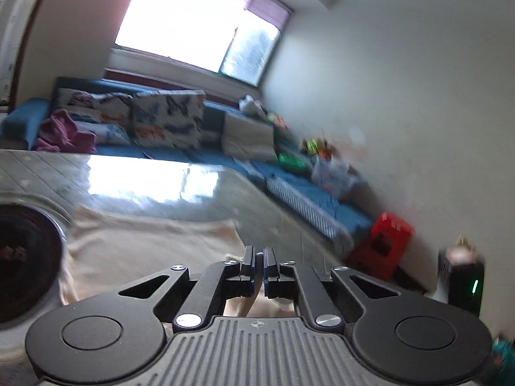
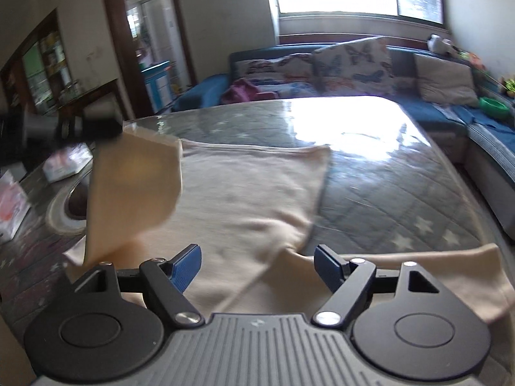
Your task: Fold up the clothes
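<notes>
A cream garment (image 2: 244, 193) lies spread on the glass-topped table (image 2: 402, 193). My left gripper (image 2: 112, 128) shows blurred at the left of the right wrist view, shut on a corner of that garment, and a flap (image 2: 135, 193) hangs from it above the table. In the left wrist view the same gripper (image 1: 259, 257) has its jaws together, with cream cloth (image 1: 145, 251) below and behind them. Low over the garment's near part, my right gripper (image 2: 257, 265) is open. Its blue pads (image 2: 188, 267) stand wide apart with nothing pinched between them.
A round dark bowl (image 2: 69, 206) sits on the table's left side beside white packets (image 2: 64, 164). A blue sofa (image 2: 450, 112) with patterned cushions (image 2: 354, 61) and a purple garment (image 2: 241, 91) runs behind and to the right. A red stool (image 1: 383, 244) stands by the wall.
</notes>
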Action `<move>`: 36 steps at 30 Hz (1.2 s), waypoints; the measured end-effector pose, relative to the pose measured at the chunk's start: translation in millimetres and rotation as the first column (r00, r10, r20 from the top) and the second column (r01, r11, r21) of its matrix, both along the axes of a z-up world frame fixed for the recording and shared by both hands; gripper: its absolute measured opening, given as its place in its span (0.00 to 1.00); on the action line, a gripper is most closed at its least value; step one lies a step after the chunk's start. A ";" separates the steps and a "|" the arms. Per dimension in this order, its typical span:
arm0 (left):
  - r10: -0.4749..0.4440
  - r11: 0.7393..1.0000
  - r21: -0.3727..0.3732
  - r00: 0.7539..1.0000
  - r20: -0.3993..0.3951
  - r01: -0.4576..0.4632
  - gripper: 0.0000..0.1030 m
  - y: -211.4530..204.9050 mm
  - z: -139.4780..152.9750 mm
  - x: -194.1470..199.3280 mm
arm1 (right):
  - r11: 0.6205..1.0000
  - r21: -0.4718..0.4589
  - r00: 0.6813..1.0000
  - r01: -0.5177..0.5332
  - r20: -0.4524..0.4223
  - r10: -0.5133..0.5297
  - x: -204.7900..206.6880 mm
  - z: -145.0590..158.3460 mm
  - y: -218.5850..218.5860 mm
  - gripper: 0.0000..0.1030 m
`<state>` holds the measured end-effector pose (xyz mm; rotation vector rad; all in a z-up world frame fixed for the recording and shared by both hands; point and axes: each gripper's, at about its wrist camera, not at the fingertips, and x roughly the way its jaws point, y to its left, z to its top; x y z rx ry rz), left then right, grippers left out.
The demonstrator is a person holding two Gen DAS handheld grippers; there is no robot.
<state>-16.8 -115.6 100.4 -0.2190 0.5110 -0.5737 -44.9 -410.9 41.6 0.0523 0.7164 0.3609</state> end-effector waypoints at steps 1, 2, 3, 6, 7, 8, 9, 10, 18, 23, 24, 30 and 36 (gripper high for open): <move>-0.018 1.000 0.021 1.000 -0.005 0.018 0.06 -6.6 -6.1 -1.6 | 1.000 0.003 1.000 0.011 -0.002 -0.011 -0.3 -0.6 -3.5 0.75; -0.017 0.999 0.044 1.000 -0.019 0.018 0.06 -12.2 -12.4 -3.3 | 1.000 0.008 1.000 0.020 -0.004 -0.020 -0.7 -1.2 -6.3 0.73; -0.029 0.997 0.065 0.999 -0.032 0.031 0.08 -14.3 -18.5 -3.7 | 0.999 0.014 1.000 0.029 -0.008 -0.029 -1.2 -1.8 -9.9 0.72; -0.046 0.992 0.118 0.998 -0.053 0.052 0.10 -12.6 -32.8 -8.2 | 0.999 0.023 0.999 0.036 -0.009 -0.036 -2.3 -1.4 -13.6 0.69; -0.046 0.990 0.129 0.997 -0.056 0.052 0.13 -8.6 -33.9 -10.9 | 0.999 0.025 0.999 0.033 -0.008 -0.033 -2.3 -1.0 -13.1 0.69; -0.044 0.989 0.141 0.997 -0.058 0.052 0.15 -4.5 -35.0 -13.7 | 0.999 0.028 1.000 0.030 -0.008 -0.030 -2.3 -0.6 -12.7 0.68; -0.031 0.987 0.157 0.999 -0.044 0.038 0.18 1.2 -35.3 -16.8 | 0.999 0.030 1.000 0.025 -0.008 -0.025 -2.0 -0.3 -11.4 0.68; -0.018 0.984 0.175 0.999 -0.032 0.023 0.22 7.4 -34.6 -19.2 | 0.999 0.032 1.000 0.017 -0.011 -0.017 -1.4 -0.8 -9.2 0.67; 0.155 0.947 0.288 0.988 -0.023 -0.142 0.34 88.1 -41.0 -36.9 | 0.997 0.020 0.994 -0.077 -0.069 0.079 5.3 -17.7 17.1 0.50; 0.175 0.926 0.348 0.984 -0.044 -0.150 0.34 112.3 -53.9 -50.4 | 0.994 -0.019 0.991 -0.108 -0.086 0.106 8.6 -26.5 29.1 0.41; 0.170 0.924 0.356 0.984 -0.047 -0.143 0.34 113.9 -56.3 -52.3 | 0.994 -0.026 0.991 -0.110 -0.084 0.108 8.2 -26.3 29.9 0.39; 0.158 0.913 0.389 0.986 -0.058 -0.123 0.34 114.9 -69.5 -53.3 | 0.988 -0.092 0.991 -0.121 -0.061 0.116 5.8 -22.2 37.4 0.32; 0.132 0.906 0.409 0.991 -0.027 -0.110 0.33 111.8 -70.8 -53.1 | 0.982 -0.126 0.989 -0.141 -0.059 0.134 5.3 -22.7 42.0 0.25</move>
